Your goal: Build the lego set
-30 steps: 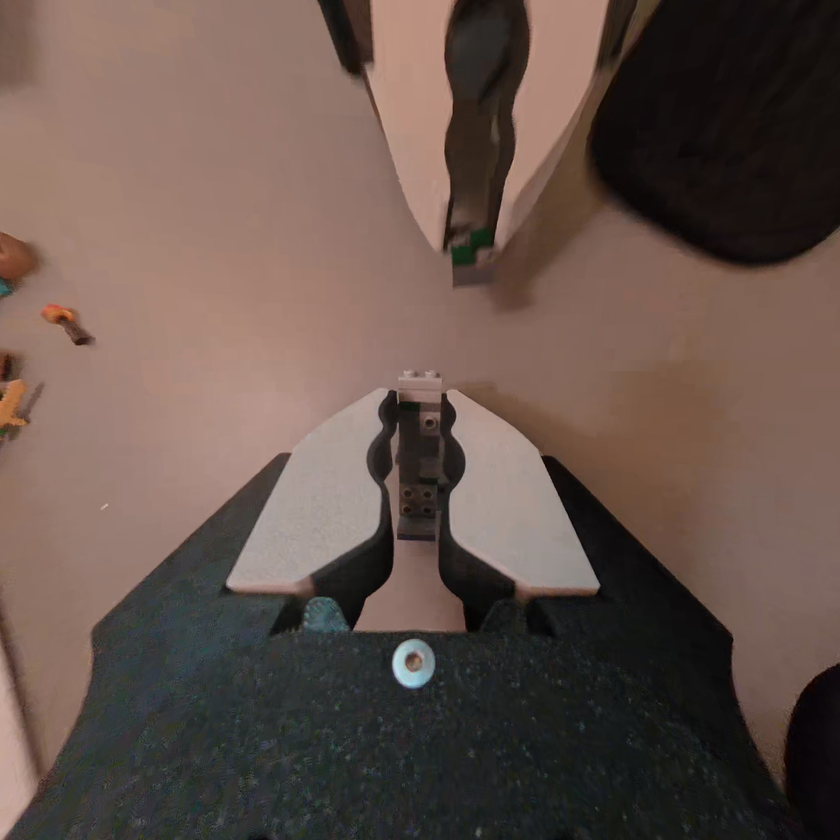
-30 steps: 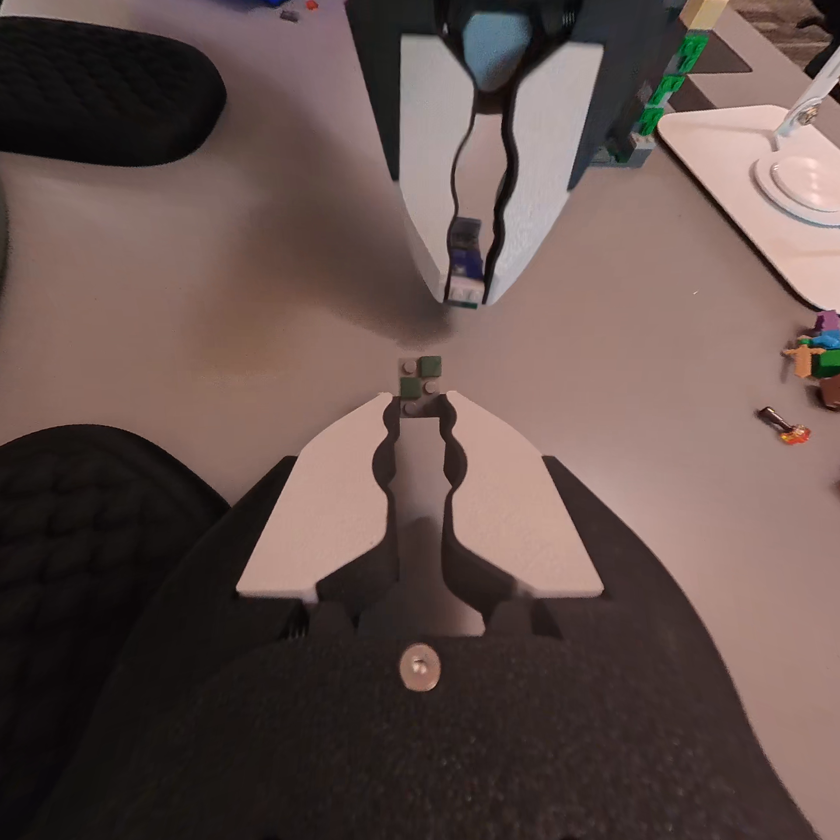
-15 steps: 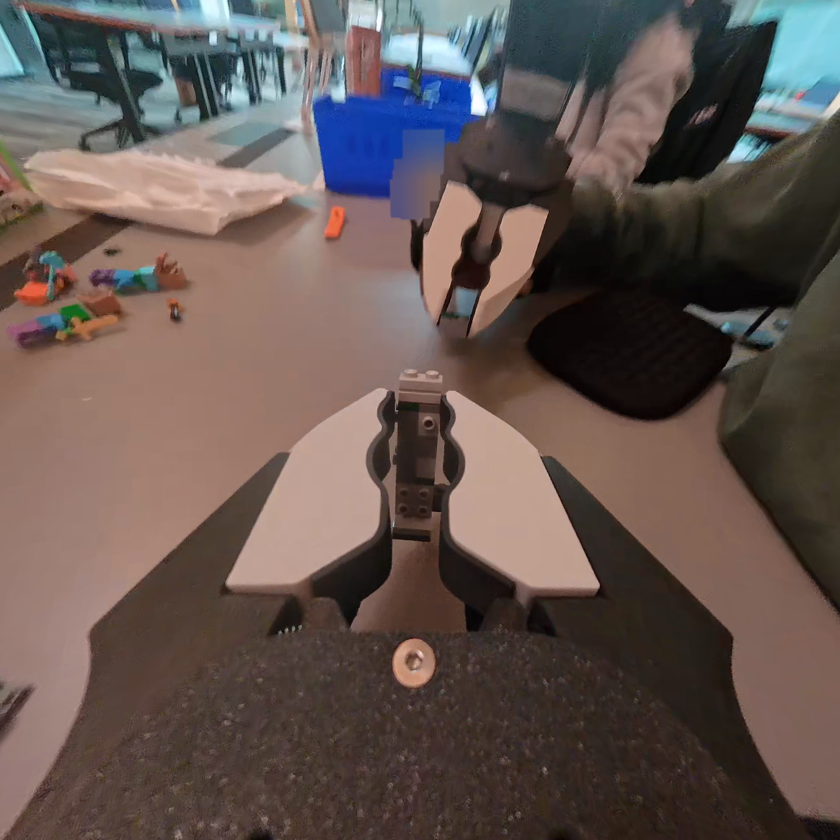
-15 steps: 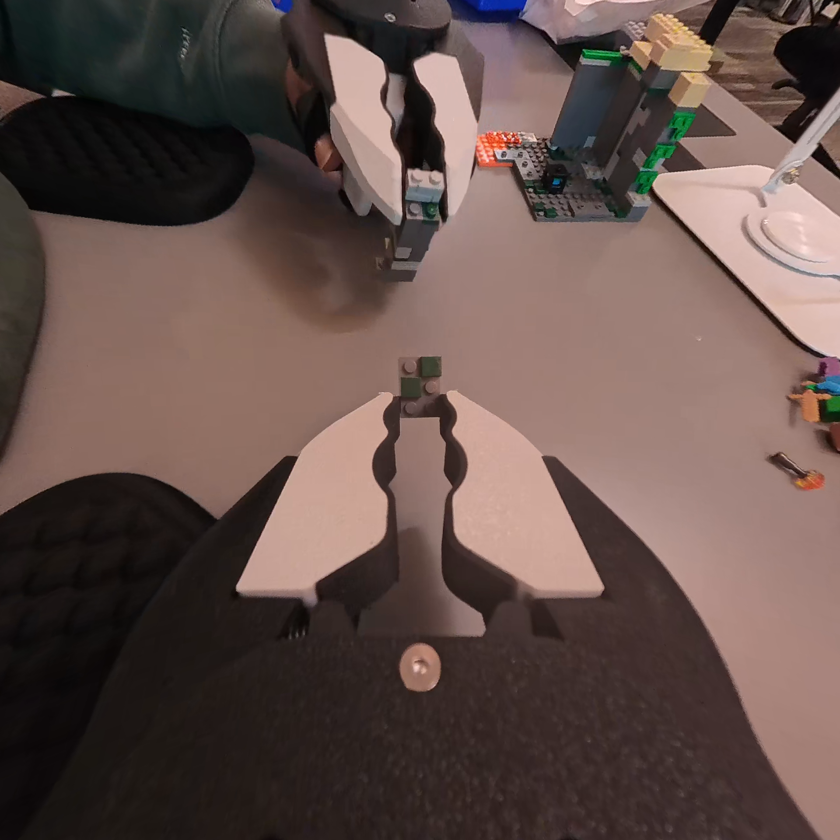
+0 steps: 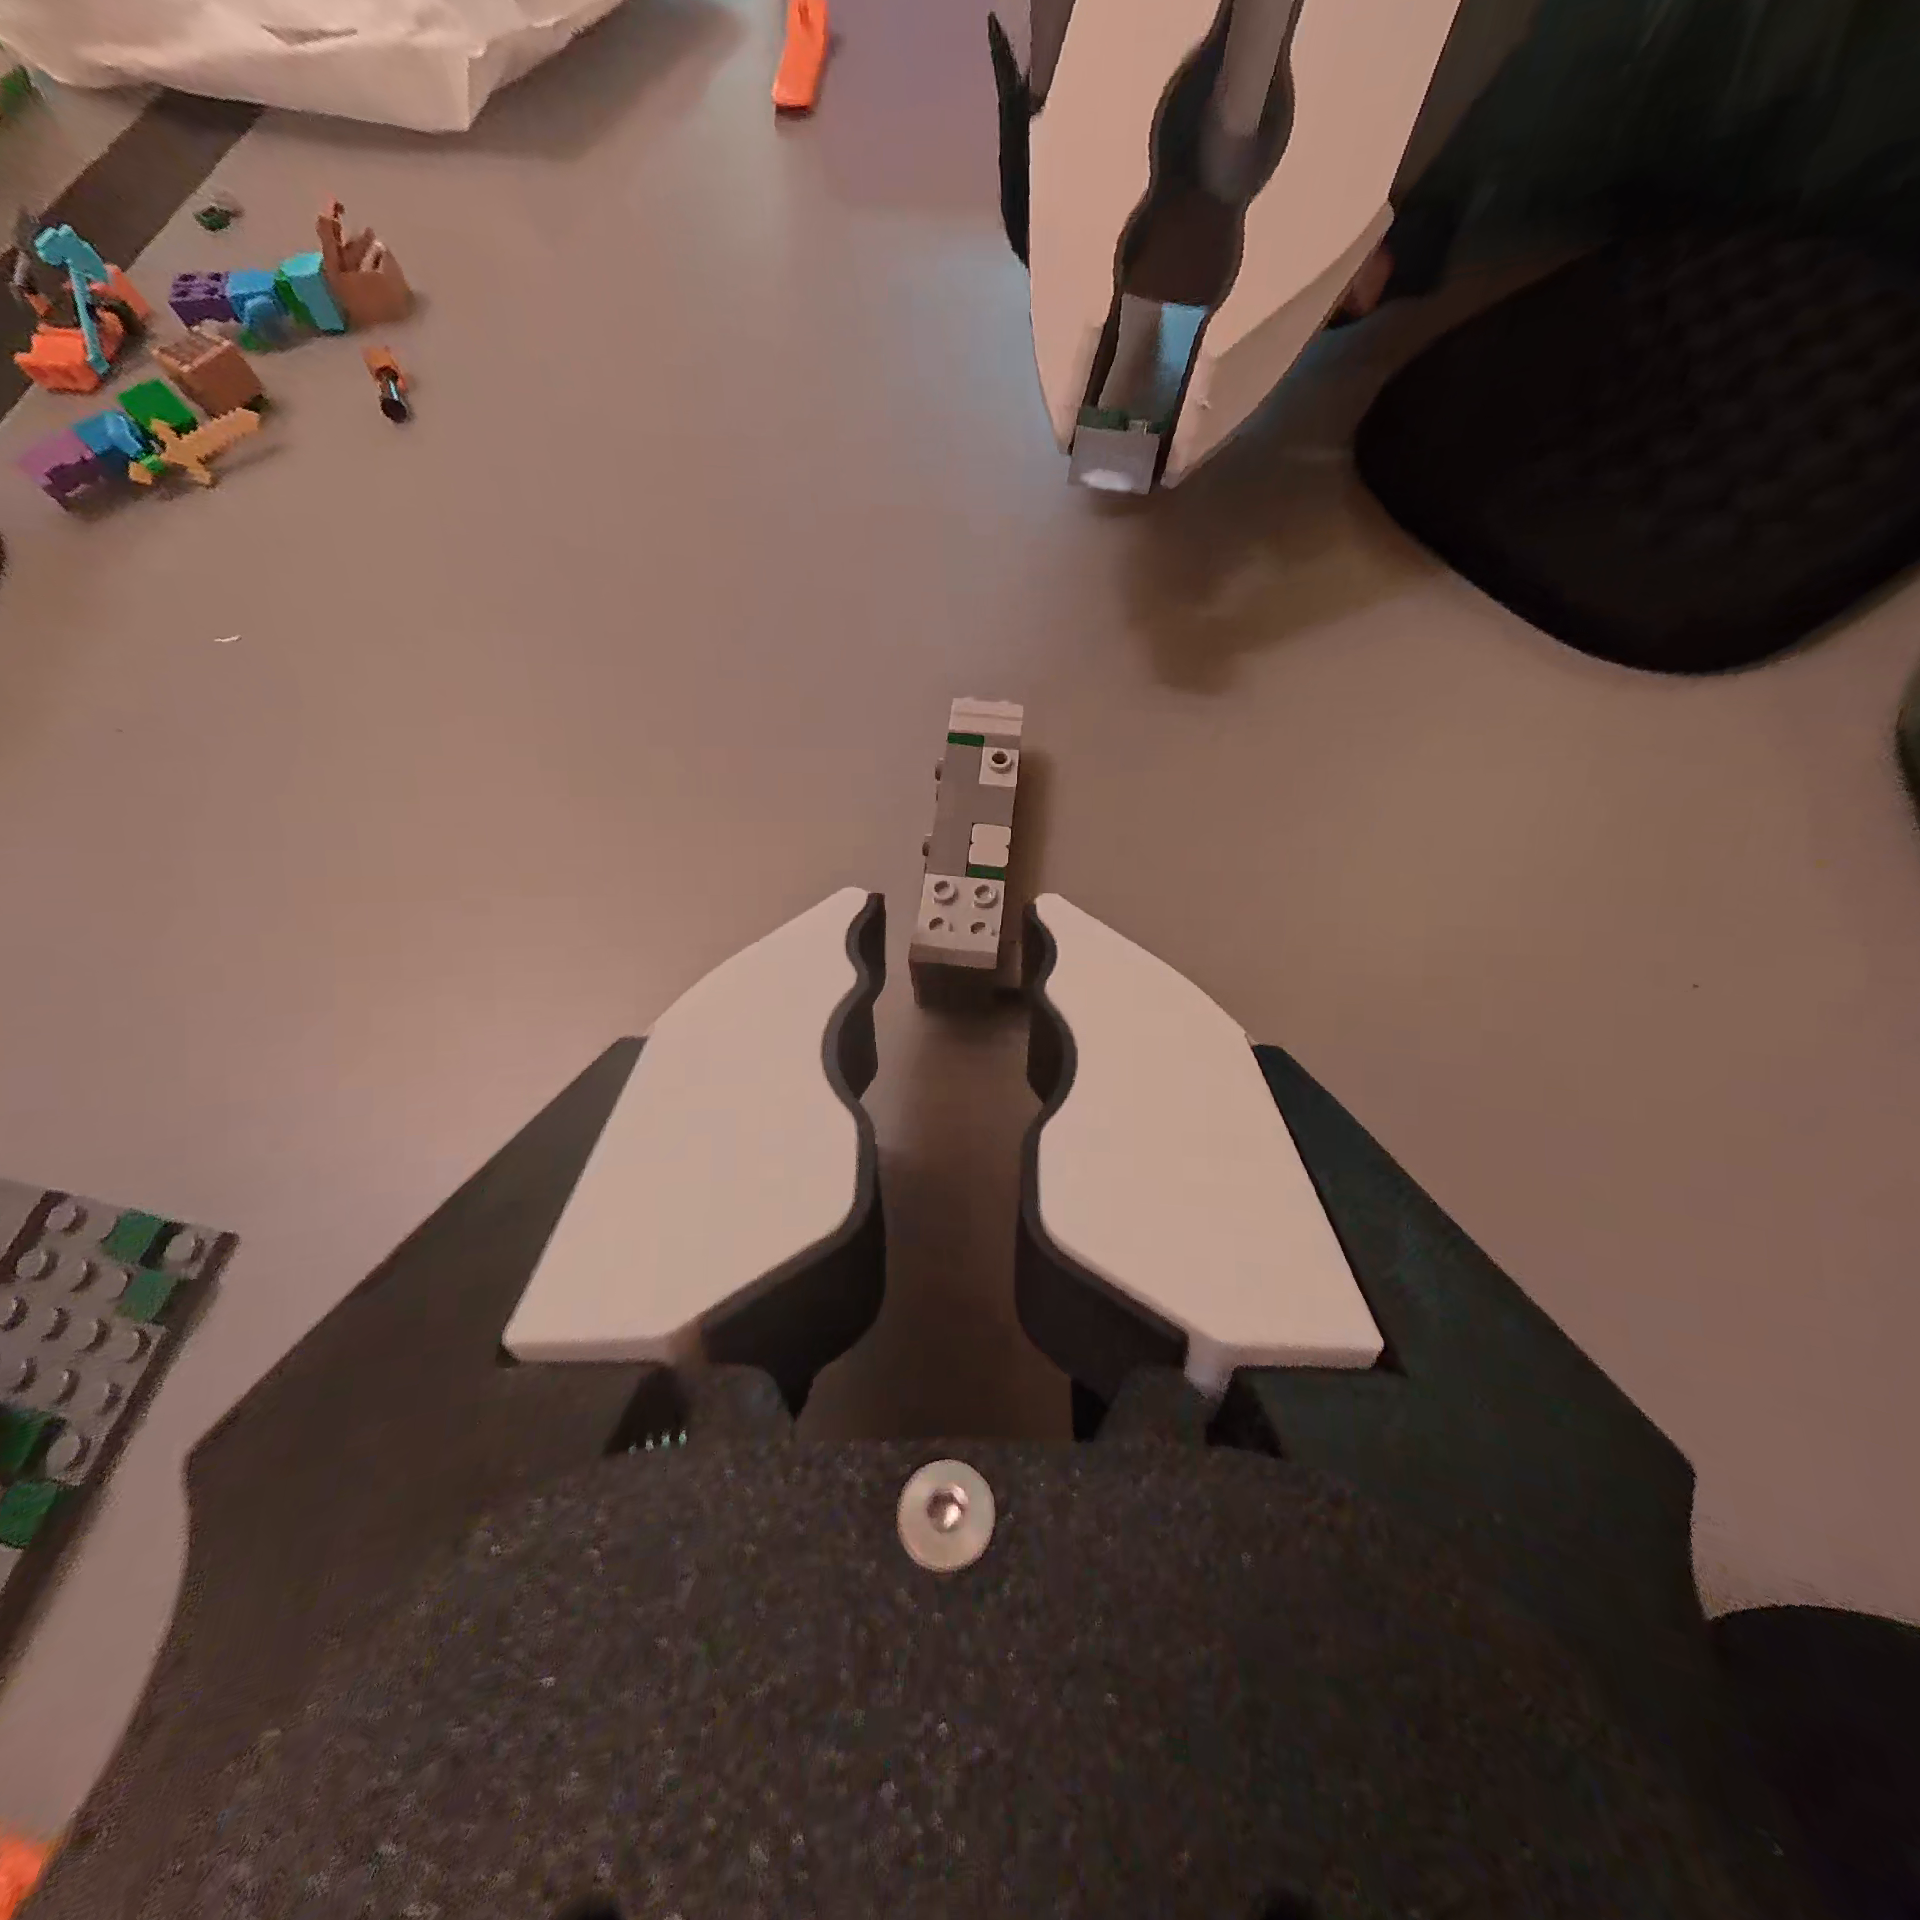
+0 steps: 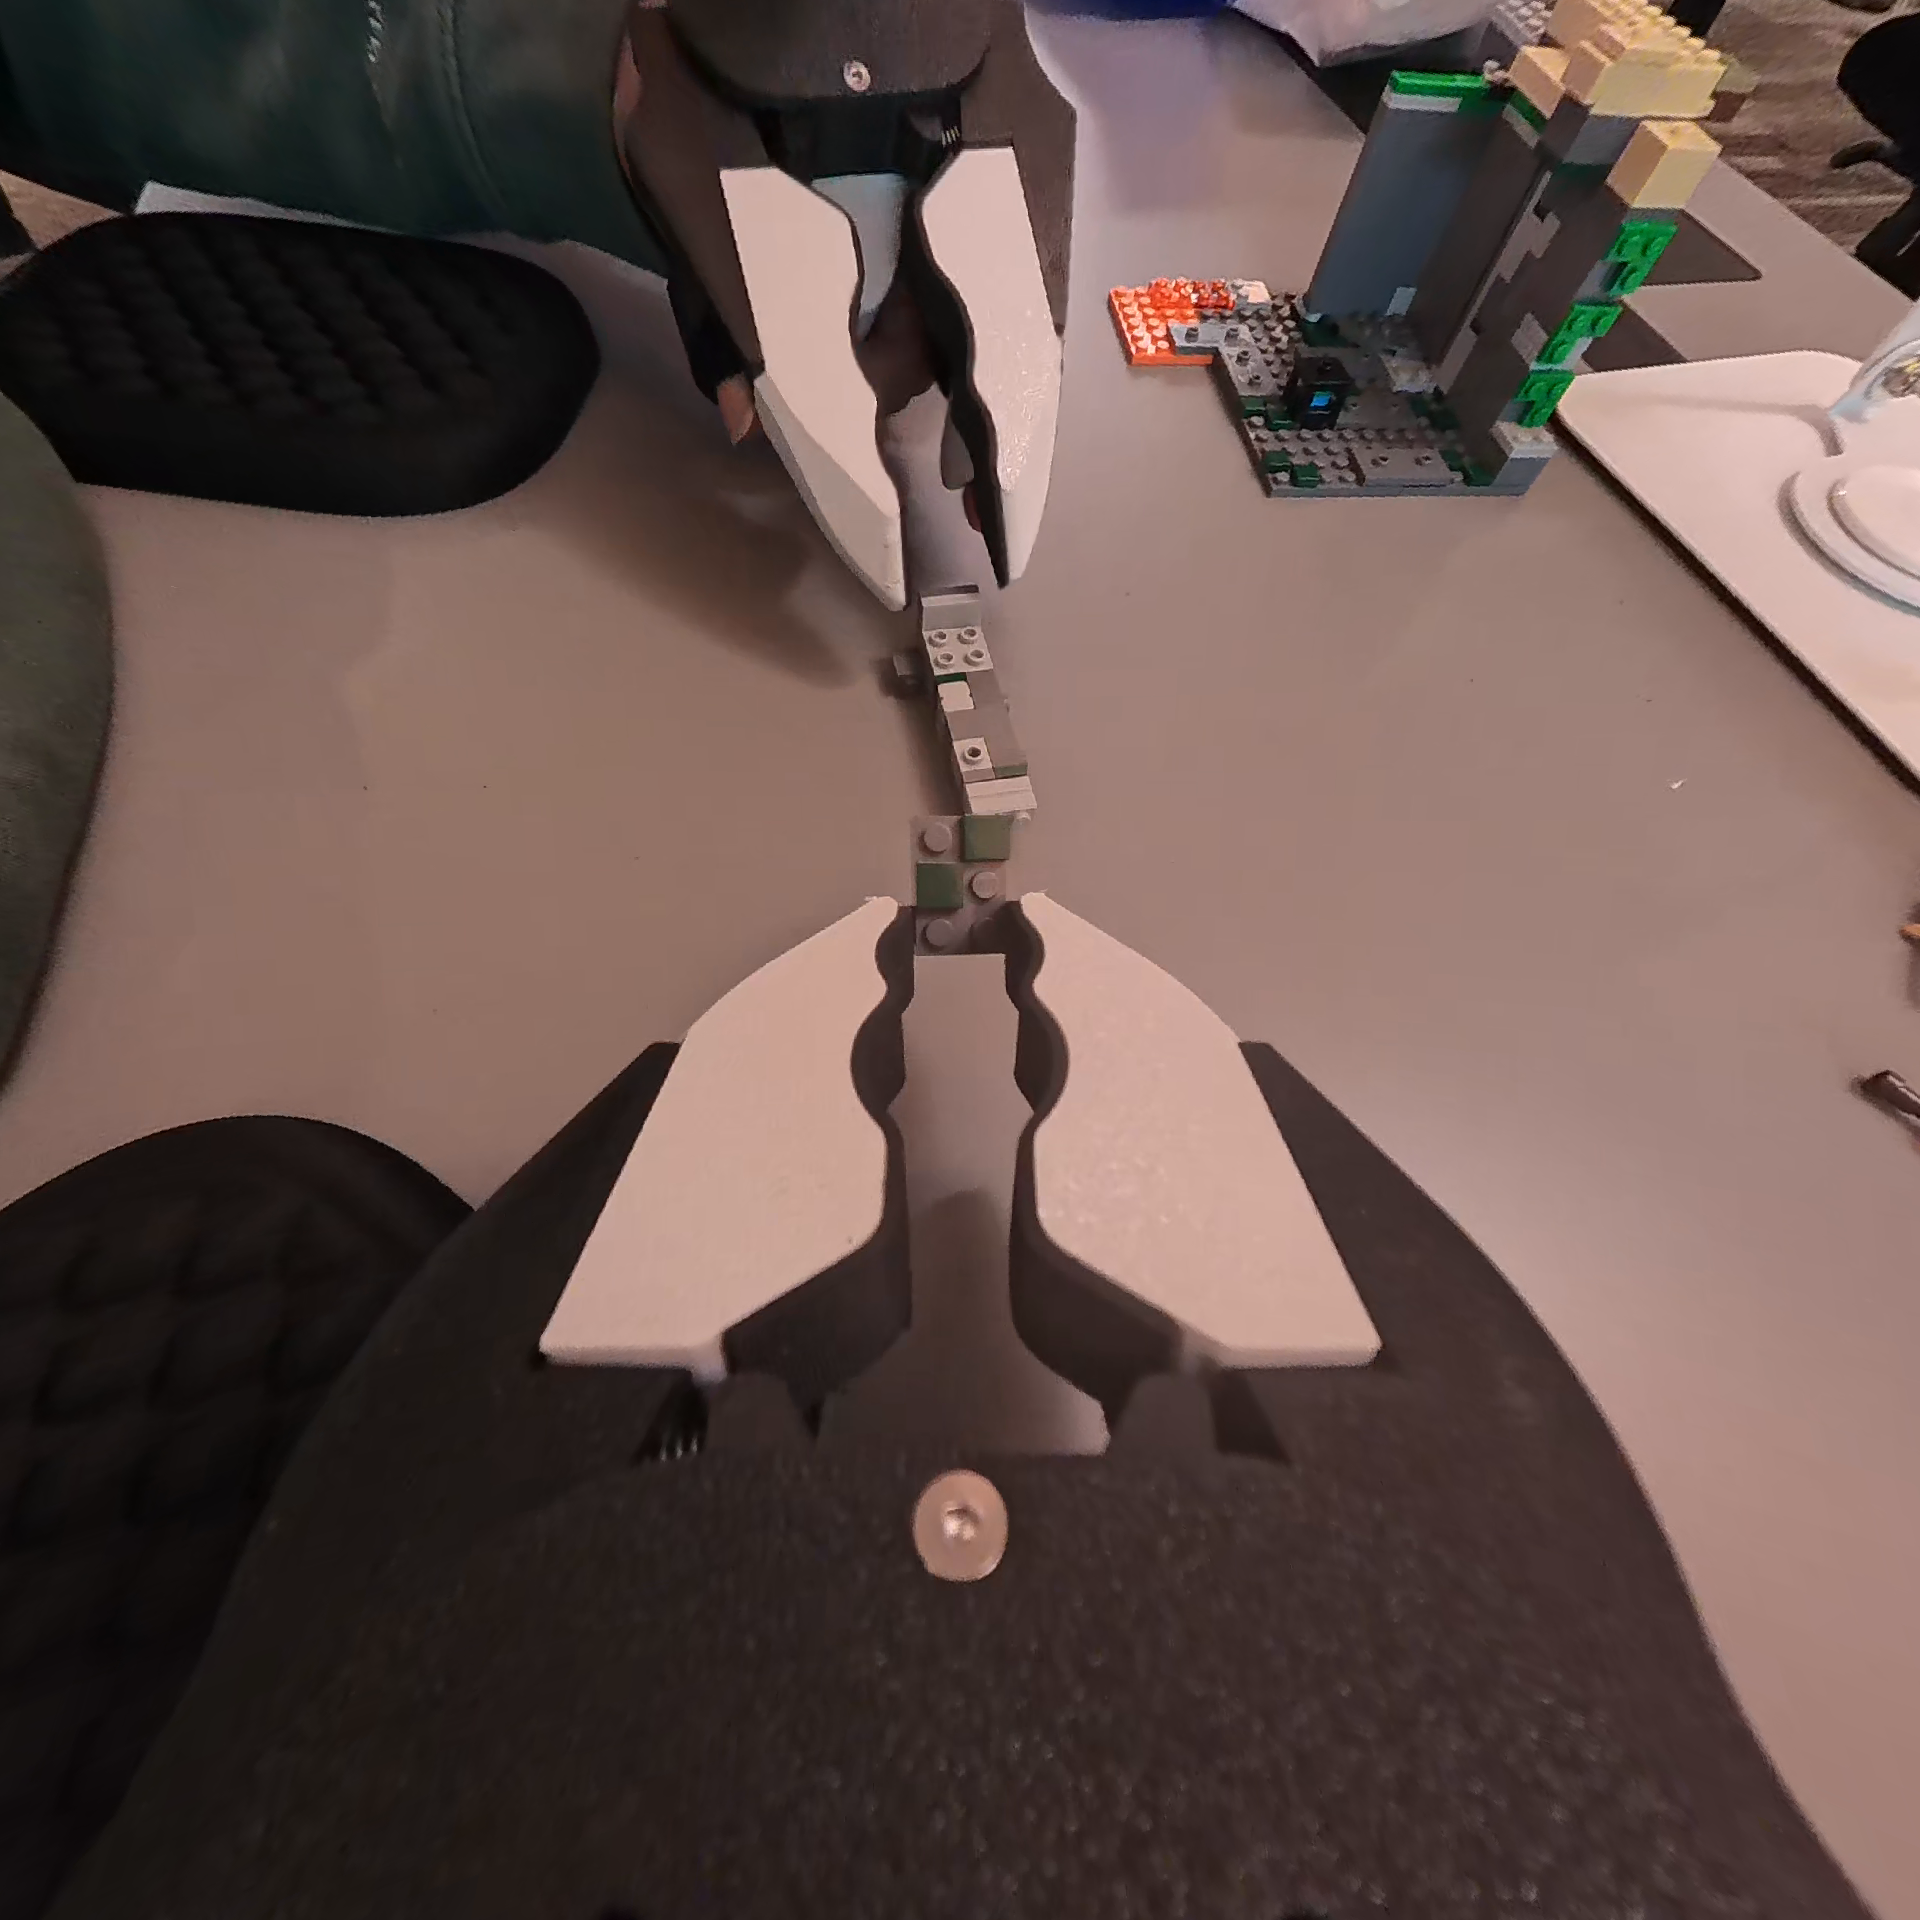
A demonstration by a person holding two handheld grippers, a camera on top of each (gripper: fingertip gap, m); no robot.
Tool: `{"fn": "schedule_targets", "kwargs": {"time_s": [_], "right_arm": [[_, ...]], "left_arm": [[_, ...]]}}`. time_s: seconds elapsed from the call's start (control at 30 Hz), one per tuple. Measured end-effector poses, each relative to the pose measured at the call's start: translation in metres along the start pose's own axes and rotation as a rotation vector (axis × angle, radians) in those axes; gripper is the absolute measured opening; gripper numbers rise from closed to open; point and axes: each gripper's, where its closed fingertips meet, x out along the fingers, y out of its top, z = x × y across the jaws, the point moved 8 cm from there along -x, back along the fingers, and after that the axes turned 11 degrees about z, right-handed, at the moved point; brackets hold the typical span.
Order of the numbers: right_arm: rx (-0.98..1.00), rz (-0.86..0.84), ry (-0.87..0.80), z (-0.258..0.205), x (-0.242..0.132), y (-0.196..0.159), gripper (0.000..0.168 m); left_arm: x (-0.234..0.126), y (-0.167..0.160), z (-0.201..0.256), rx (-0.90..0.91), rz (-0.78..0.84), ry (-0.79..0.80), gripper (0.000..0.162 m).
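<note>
We have two grippers over a grey tabletop point(image 5: 520, 727). The left gripper point(image 5: 956, 920) has its jaws parted a little and grips nothing — a long grey column of bricks point(image 5: 971, 842) with small green and white patches lies flat on the tabletop, its near end just between the fingertips point(image 5: 831, 935) but touching neither of them. In the right wrist view the same column point(image 6: 971, 717) lies lengthwise between the two grippers, with the left gripper point(image 6: 951, 592) pointing down at its far end.

The right gripper point(image 6: 961, 914) has its jaws narrow and clamped on a small grey plate with dark green tiles point(image 6: 961, 878), which sticks out past the fingertips. From the left wrist view we see that plate point(image 5: 1114, 457) edge-on at the tip of the right gripper point(image 5: 1117, 447), held clear above the tabletop, well apart from the column.

To the right in the right wrist view stands a partly built tower point(image 6: 1507, 270) in grey, green and tan on a grey base, with an orange plate point(image 6: 1174, 317) at its left. A pile of bright loose pieces point(image 5: 197, 353) lies at the far left in the left wrist view, and a grey studded baseplate point(image 5: 83, 1340) shows at the left edge. Black cushions point(image 6: 281, 364) rest near the tabletop's edge.
</note>
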Motion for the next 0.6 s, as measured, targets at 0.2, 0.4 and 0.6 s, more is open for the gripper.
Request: {"fn": "schedule_targets", "kwargs": {"time_s": [0.2, 0.4, 0.6], "right_arm": [[0.001, -0.014, -0.008, 0.002, 0.000, -0.002, 0.016], [0.000, -0.021, -0.043, 0.009, -0.012, -0.006, 0.016], [0.013, 0.001, -0.073, 0.016, -0.028, -0.009, 0.016]], "left_arm": [[0.028, 0.025, 0.000, 0.029, -0.282, -0.048, 0.028], [0.070, 0.037, 0.005, 0.115, -0.625, -0.077, 0.030], [0.084, 0.043, 0.005, 0.203, -0.774, -0.073, 0.017]]}}
